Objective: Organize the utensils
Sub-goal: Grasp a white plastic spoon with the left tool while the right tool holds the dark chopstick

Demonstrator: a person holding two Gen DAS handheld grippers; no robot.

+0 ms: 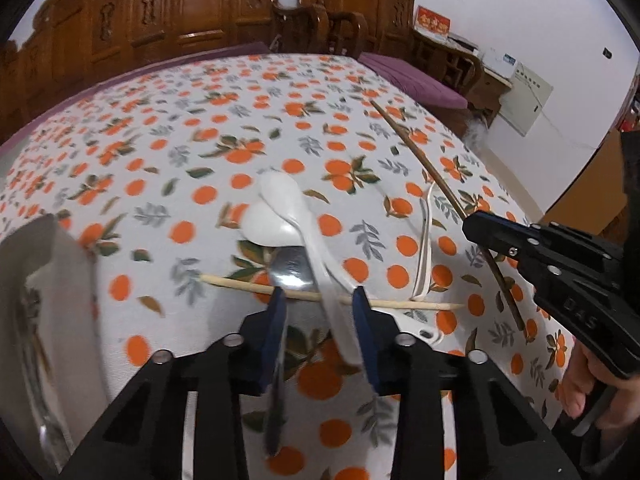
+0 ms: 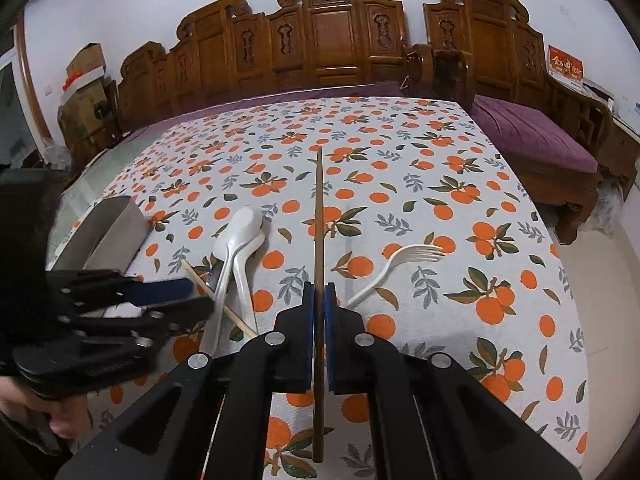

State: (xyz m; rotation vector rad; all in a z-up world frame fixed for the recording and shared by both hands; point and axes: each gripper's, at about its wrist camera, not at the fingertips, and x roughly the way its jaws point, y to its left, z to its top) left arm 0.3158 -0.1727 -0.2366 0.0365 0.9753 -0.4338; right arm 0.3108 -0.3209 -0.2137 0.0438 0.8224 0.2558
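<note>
Two hand-held claws work a scatter of cutlery on a bench (image 2: 460, 148) covered in an orange-print cloth. The right claw (image 2: 319, 296) is clenched on a dark wooden chopstick (image 2: 319, 216), gripping it partway along so the long end juts forward over the cloth, apparently lifted clear of the pile so that it can be sorted on its own. The left claw (image 1: 320, 300) tilts down over the heap. Its jaws are released and part-way spread either side of the handle of a white plastic spoon (image 1: 288, 204), which lies closer to one pad; neither pad visibly presses on it. A second white spoon (image 1: 264, 228) and a metal spoon (image 1: 290, 270) lie tangled beneath, crossed by a pale chopstick (image 1: 240, 283), so a clean single pick looks awkward. A white plastic fork (image 2: 404, 258) rests apart, near the dark chopstick. A grey metal holder (image 2: 114, 222) stands just beside the pile, the likely destination. Most utensils remain loose on the cloth.
</note>
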